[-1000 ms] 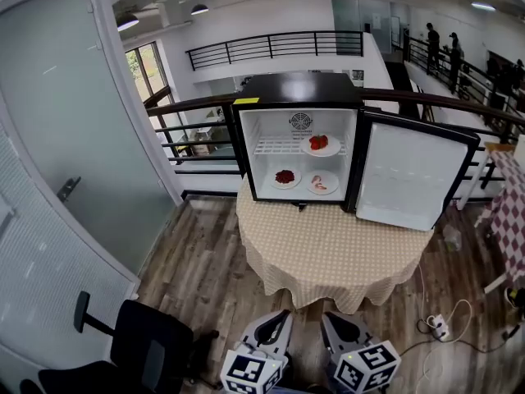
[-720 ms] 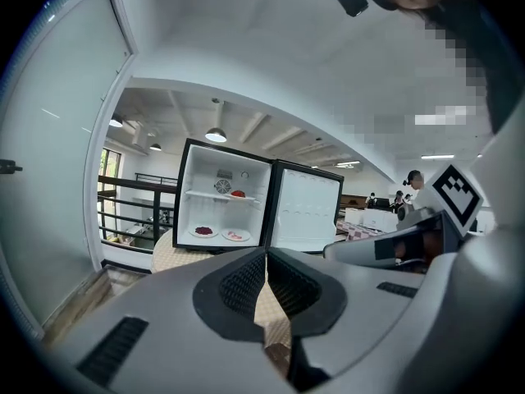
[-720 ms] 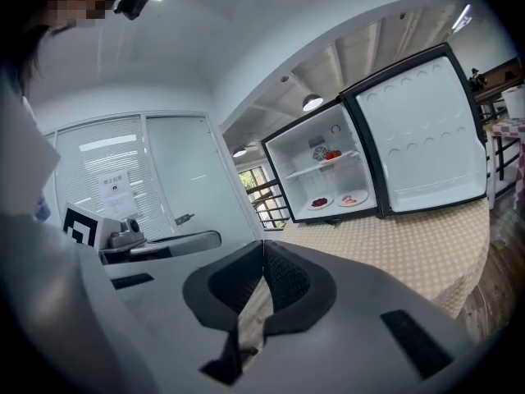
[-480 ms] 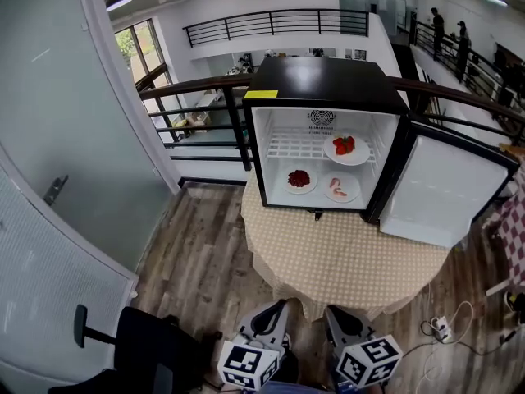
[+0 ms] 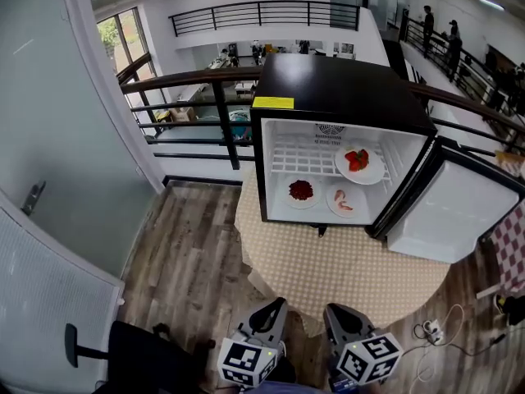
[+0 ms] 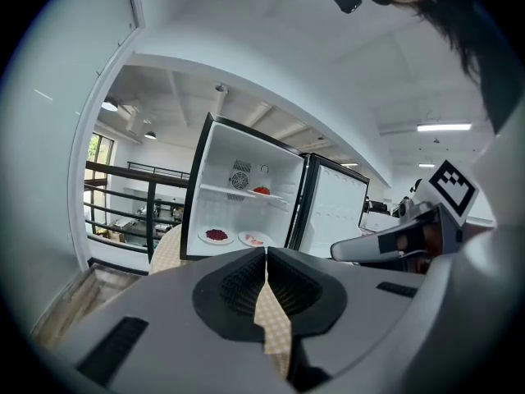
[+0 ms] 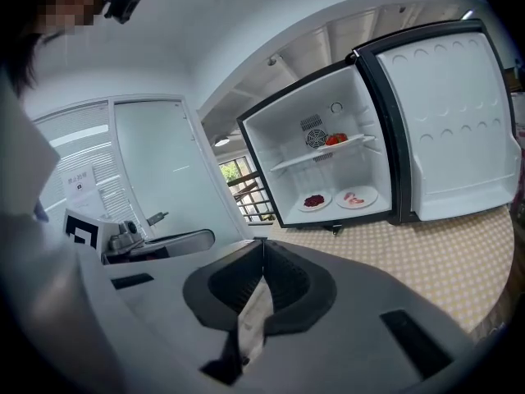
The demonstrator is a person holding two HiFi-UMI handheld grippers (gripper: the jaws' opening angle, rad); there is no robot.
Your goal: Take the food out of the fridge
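A black mini fridge (image 5: 338, 89) stands open on a round table with a checked cloth (image 5: 344, 265), its door (image 5: 451, 216) swung right. On the wire shelf sits a plate of red food (image 5: 358, 161). On the fridge floor lie a plate of dark red food (image 5: 301, 190) and a plate of pink food (image 5: 342, 201). My left gripper (image 5: 275, 304) and right gripper (image 5: 334, 311) are low in the head view, side by side before the table's near edge, well short of the fridge. Both are shut with nothing held, the left gripper (image 6: 265, 253) and right gripper (image 7: 262, 243) each showing pads that meet.
A glass wall with a door handle (image 5: 33, 195) runs along the left. A black office chair (image 5: 131, 355) stands at the bottom left. Black railing (image 5: 197, 109) passes behind the fridge. A power strip and cables (image 5: 431, 329) lie on the wood floor at right, beside another checked table (image 5: 513, 245).
Both grippers and the head have come closer to the table and fridge, which now look larger and nearer. The office chair has slid down and out of view. Jaws stay shut.
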